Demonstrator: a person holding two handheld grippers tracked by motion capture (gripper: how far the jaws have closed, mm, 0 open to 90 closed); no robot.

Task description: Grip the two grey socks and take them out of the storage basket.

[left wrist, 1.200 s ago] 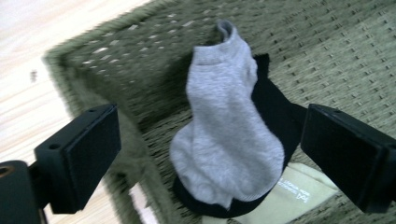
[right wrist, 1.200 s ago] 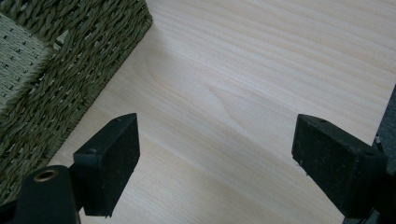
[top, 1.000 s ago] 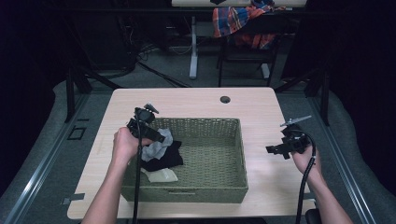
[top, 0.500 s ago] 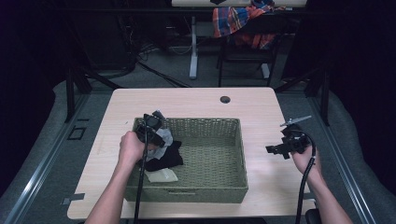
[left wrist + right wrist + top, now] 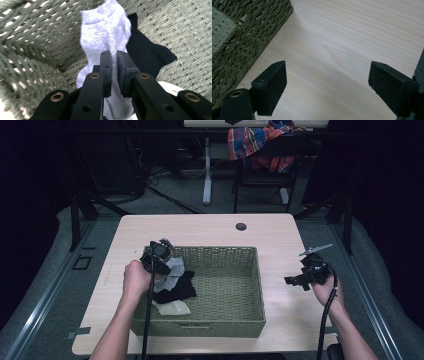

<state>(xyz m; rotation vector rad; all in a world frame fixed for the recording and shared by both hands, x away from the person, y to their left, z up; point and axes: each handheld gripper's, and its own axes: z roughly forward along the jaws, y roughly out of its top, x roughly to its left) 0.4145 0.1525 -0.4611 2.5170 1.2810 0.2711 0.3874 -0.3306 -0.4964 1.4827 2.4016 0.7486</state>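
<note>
A green wicker basket stands mid-table, its weave also seen in the left gripper view. At its left end lie a light grey sock, a black sock and a cream sock. My left gripper reaches down inside the left end. Its jaws have just been closing, and they now pinch the grey sock between the pads. The black sock lies just beyond. My right gripper hovers over bare table to the right of the basket, its jaws wide apart with nothing between them.
The pale wooden table has a dark cable hole near its far edge. The basket's corner lies left of the right gripper. Behind the table, a plaid cloth hangs over a chair.
My left hand has shifted right and down into the basket's left end, and its jaws have shut on the grey sock. The right hand has stayed put.
</note>
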